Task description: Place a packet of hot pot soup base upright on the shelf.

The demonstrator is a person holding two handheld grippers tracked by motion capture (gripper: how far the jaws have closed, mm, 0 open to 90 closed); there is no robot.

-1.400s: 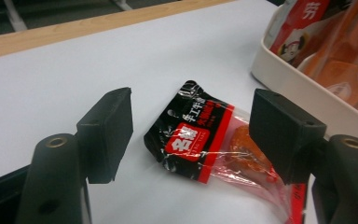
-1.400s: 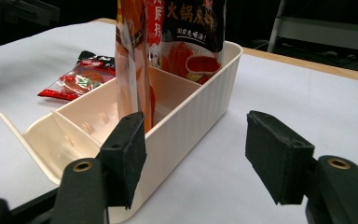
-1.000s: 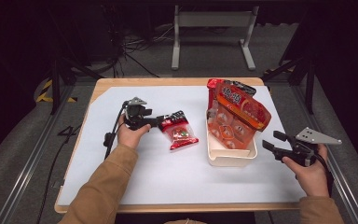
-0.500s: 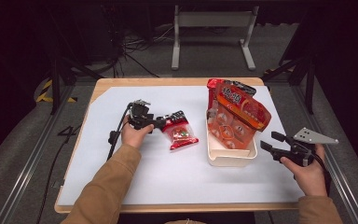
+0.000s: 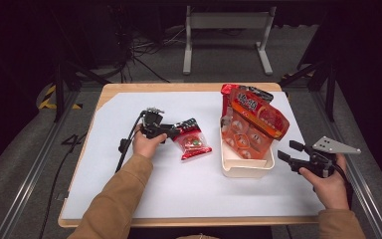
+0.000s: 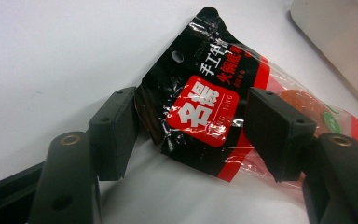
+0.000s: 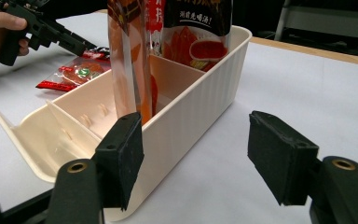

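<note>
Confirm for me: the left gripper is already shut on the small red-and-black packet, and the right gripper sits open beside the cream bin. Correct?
Not quite. The left gripper is open, its jaws either side of the small packet, as the left gripper view shows. The right gripper is open beside the cream bin.

Glossy crinkled plastic snack packet (image 6: 214, 112) — matt white table cover (image 5: 179, 184)

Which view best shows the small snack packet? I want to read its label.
The left gripper view: the small snack packet lies close between the left hand-held gripper's open jaws, printing legible. The high view shows it small on the table; the right gripper view catches it partly, beyond the cream bin.
</note>
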